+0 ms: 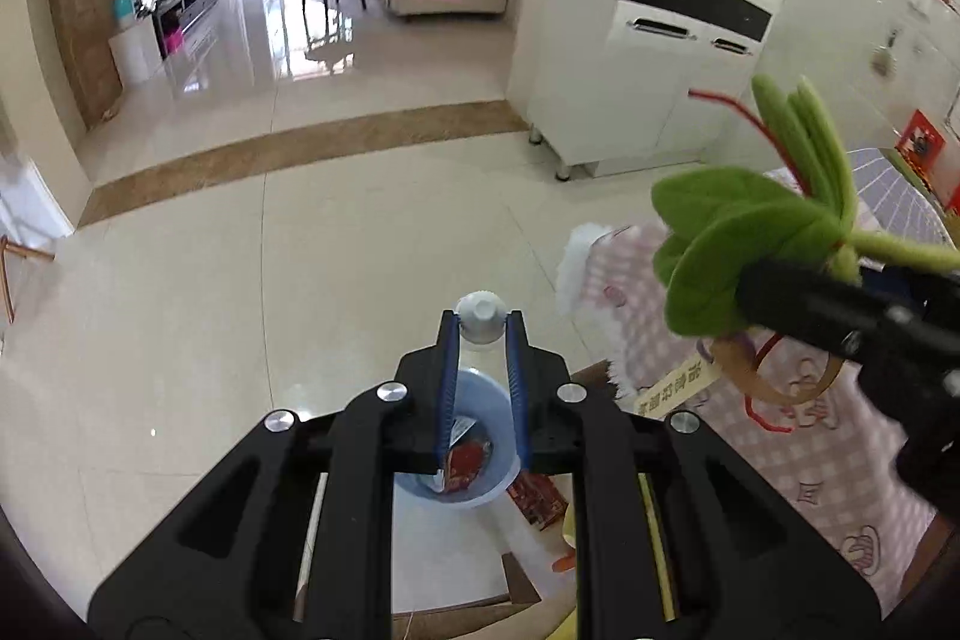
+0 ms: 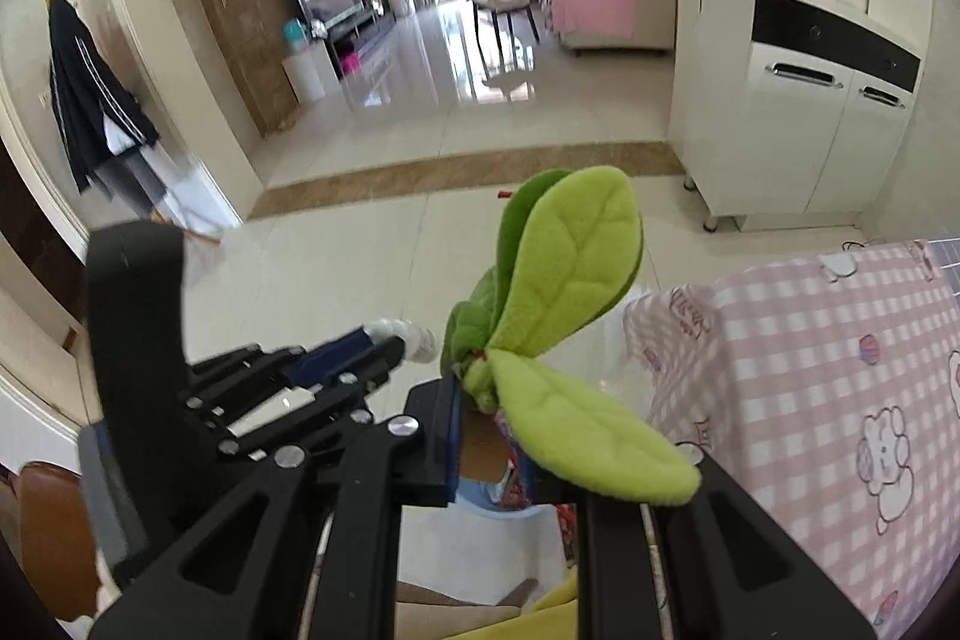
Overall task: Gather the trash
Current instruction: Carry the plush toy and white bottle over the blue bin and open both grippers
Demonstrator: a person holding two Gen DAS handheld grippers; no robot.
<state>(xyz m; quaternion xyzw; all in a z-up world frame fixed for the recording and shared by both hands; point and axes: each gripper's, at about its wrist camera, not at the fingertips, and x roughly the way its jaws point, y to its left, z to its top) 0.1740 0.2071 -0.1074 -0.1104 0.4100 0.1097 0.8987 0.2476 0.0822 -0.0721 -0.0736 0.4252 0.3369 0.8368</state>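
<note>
My left gripper point(image 1: 483, 325) is shut on a clear plastic bottle with a white cap point(image 1: 480, 315); the cap pokes out past the blue pads. Straight beneath it on the floor stands a light blue bin point(image 1: 486, 484) holding red wrappers. My right gripper point(image 2: 489, 400) is shut on a green plush leaf toy point(image 2: 570, 280), whose leaves hide its right finger. In the left wrist view the right gripper point(image 1: 759, 295) enters from the right with the leaf toy point(image 1: 726, 232), a red string and a paper tag dangling. In the right wrist view the left gripper point(image 2: 384, 340) and the bottle cap point(image 2: 414, 337) appear at left, above the bin point(image 2: 480, 499).
A table under a pink checked cloth point(image 1: 780, 436) point(image 2: 810, 370) stands close on the right. A red wrapper point(image 1: 537, 502) lies on the floor beside the bin, with a cardboard box edge point(image 1: 516, 586) nearer. A white cabinet point(image 2: 798, 130) stands behind; glossy tiled floor stretches ahead.
</note>
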